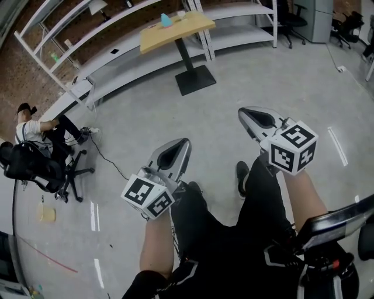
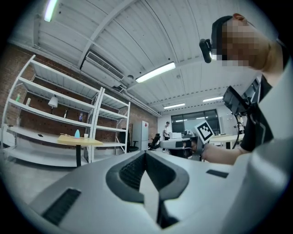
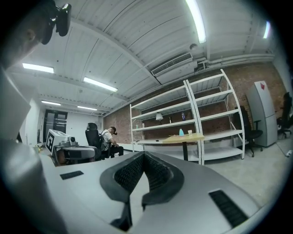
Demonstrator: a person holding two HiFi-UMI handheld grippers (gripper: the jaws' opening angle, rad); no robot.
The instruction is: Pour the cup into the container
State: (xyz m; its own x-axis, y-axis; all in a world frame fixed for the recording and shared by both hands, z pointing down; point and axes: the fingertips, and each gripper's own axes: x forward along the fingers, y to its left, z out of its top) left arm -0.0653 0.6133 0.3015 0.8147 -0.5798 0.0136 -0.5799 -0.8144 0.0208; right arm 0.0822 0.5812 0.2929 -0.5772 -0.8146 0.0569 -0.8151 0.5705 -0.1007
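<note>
Both grippers are held over the person's lap, well apart from the task's things. The left gripper (image 1: 186,142) has its jaws pressed together with nothing between them, and the right gripper (image 1: 242,112) is likewise closed and empty.

The cup (image 1: 181,14), small and pale, stands on a wooden table (image 1: 175,36) far ahead across the floor, near the table's far edge by the shelving. The blue container (image 1: 166,20) stands just beside the cup, on its left in the head view, also close to that far edge. The near half of the tabletop is bare. Both are too small to show whether anything is in them.

Between the grippers and the table lies open concrete floor (image 1: 234,82); the table rests on a black pedestal base (image 1: 196,79). White shelving (image 1: 117,44) runs right behind the table. Off to the left, another person (image 1: 35,129) sits beside an office chair (image 1: 41,169), well clear of the table.
</note>
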